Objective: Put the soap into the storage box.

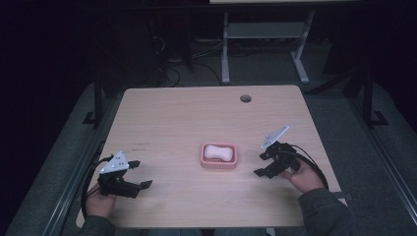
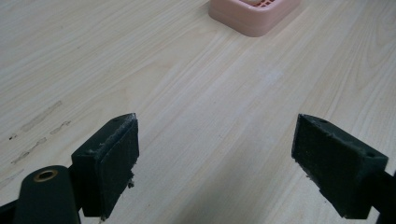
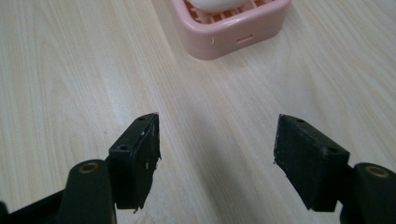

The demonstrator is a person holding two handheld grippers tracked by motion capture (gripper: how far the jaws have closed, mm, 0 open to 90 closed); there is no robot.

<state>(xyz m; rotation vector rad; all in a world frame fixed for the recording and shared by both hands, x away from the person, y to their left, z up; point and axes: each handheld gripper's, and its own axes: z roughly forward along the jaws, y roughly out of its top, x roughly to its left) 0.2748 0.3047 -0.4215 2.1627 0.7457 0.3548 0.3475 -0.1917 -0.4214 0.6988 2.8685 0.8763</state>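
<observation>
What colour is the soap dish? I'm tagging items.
Pink, with a slatted floor; the right gripper view shows the dish best, holding a white soap.

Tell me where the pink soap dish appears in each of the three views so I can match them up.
High view: pink soap dish sits at the table's centre, between the two hand-held grippers.
Left gripper view: its corner shows at the top edge, right of centre.
Right gripper view: top centre, ahead of the open jaws.
Shared landmark: the white soap lying in the dish.
</observation>
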